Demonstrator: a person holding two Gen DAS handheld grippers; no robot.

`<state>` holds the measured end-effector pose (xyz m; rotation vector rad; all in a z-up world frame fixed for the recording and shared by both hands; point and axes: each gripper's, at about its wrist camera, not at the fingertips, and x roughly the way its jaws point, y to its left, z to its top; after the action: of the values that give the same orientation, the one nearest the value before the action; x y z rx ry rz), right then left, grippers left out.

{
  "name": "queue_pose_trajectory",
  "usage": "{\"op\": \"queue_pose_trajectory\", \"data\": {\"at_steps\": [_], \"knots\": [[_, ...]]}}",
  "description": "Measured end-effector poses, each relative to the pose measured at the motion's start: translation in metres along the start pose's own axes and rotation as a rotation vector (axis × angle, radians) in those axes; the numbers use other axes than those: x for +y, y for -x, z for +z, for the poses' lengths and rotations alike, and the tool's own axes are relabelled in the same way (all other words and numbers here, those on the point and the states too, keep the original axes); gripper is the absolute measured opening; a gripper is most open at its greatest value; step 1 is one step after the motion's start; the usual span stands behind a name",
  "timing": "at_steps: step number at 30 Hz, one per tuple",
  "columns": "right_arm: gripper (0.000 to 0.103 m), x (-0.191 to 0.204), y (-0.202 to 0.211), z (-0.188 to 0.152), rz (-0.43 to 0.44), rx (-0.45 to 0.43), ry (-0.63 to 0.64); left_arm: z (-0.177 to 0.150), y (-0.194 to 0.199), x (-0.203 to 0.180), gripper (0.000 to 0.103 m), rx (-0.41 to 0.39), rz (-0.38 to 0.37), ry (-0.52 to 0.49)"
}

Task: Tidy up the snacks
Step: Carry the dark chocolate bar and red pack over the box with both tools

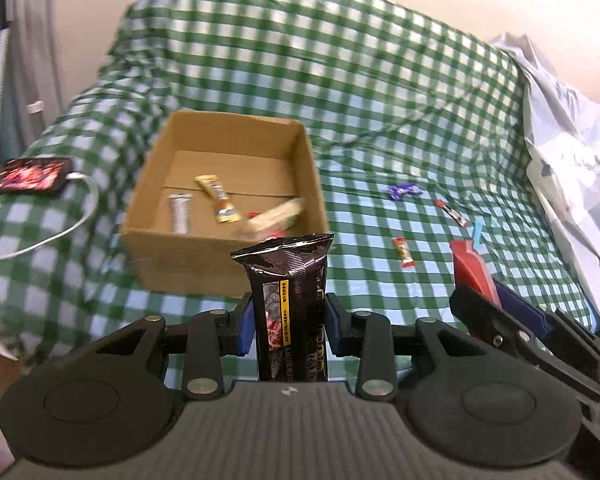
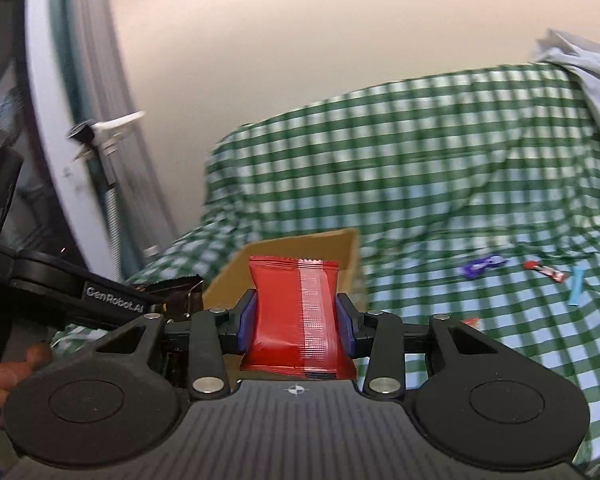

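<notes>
Left gripper — jaws clamped on an upright black snack packet, held near the front wall of the cardboard box. Right gripper — jaws clamped on a red snack packet, with the box just beyond it. Box contents: a yellow bar, a silver stick, a pale wrapper. On the green checked cover, right of the box: purple candy, red-black stick, small red candy, blue stick. Far left: phone with white cable.
</notes>
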<state>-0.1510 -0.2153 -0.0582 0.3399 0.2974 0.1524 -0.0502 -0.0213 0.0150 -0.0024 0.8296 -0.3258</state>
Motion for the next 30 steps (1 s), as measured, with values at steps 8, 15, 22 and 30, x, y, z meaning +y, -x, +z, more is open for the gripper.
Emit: {"op": "queue_pose_trajectory", "data": {"at_steps": [8,15,22,30], "knots": [[0.043,0.05,0.022,-0.02,0.03,0.027,0.066,-0.027,0.042,0.036,0.039,-0.061,0.009,0.045],[0.043,0.066,0.025,-0.02,0.002,0.028,0.101,-0.03,0.048,0.053,0.039,-0.07,-0.005,0.075],[0.043,0.066,0.018,-0.02,-0.017,0.061,0.115,-0.028,0.038,0.06,0.039,-0.052,-0.014,0.092],[0.043,0.071,0.003,-0.022,-0.016,0.105,0.133,-0.023,0.022,0.074,0.039,-0.025,-0.002,0.115]]}}
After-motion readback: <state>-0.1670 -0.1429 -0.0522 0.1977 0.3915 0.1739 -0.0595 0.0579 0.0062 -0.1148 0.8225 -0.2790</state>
